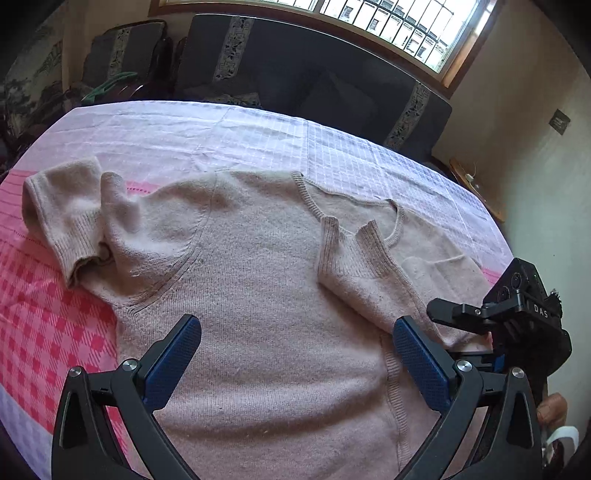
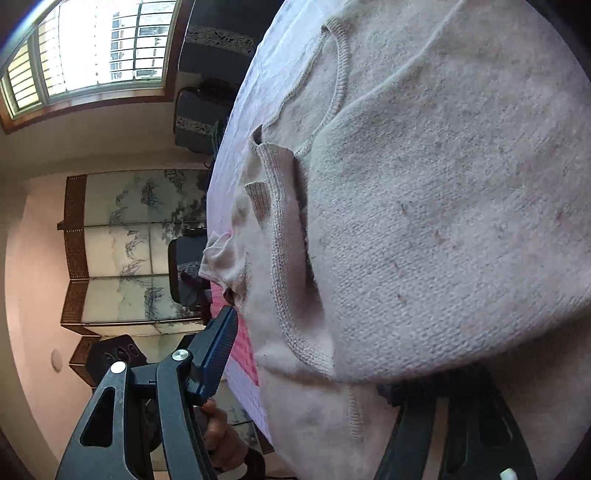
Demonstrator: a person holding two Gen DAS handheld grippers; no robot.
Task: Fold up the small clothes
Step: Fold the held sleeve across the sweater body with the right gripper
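Observation:
A pale beige knitted sweater [image 1: 258, 280] lies flat on the checked tablecloth [image 1: 48, 314], neckline [image 1: 354, 206] away from me. One short sleeve [image 1: 62, 221] sticks out at the left; the other sleeve [image 1: 354, 266] is folded in over the chest. My left gripper [image 1: 299, 354] hovers open over the sweater's body, nothing between its blue pads [image 1: 177, 362]. My right gripper [image 1: 480, 314] sits low at the sweater's right edge. In the right wrist view the right gripper [image 2: 306, 354] is open: one pad [image 2: 218, 354] stands clear of the cloth, and the sweater [image 2: 443, 221] drapes over and hides the other finger.
A dark sofa [image 1: 295, 74] runs behind the table's far edge under a barred window [image 1: 388, 22]. A folding screen [image 2: 140, 240] stands at the side. A hand [image 1: 554, 410] holds the right gripper's handle. The cloth's pink part [image 1: 37, 258] lies left of the sweater.

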